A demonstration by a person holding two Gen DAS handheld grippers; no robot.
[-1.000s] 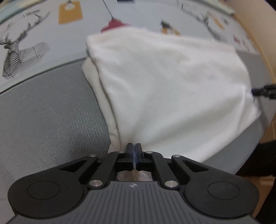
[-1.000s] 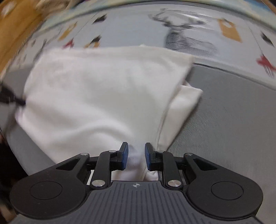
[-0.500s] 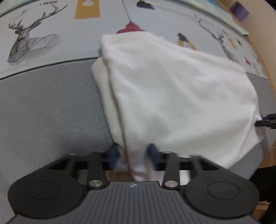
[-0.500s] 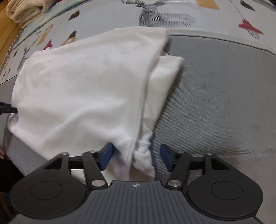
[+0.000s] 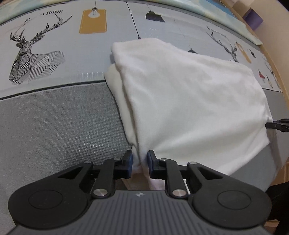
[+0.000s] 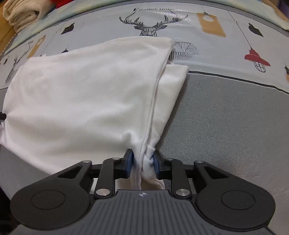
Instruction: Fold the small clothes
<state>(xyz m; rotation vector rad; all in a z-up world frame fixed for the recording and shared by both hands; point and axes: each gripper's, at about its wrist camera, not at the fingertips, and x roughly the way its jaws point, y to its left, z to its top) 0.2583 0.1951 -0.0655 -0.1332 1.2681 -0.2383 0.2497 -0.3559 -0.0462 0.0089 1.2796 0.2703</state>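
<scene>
A white garment lies folded over itself on the grey cushion, with a lower layer showing along its side edge. My left gripper straddles its near corner. The jaws are closing, and a narrow fold of cloth hangs between the pads with a slit of gap on the left. In the right wrist view the same garment spreads to the left. My right gripper is closing too, and both pads press on the bunched, seamed corner. The right gripper's tip shows at the garment's far corner.
A pale printed sheet with deer and lamp drawings lies behind the cushion. A folded beige towel sits at the far left of the right wrist view. A purple box and a wooden edge are at the far right.
The left jaws went from shut on the corner to wide apart, then narrowed again. The right jaws widened, then closed onto the bunched corner. The garment has settled flatter on the cushion.
</scene>
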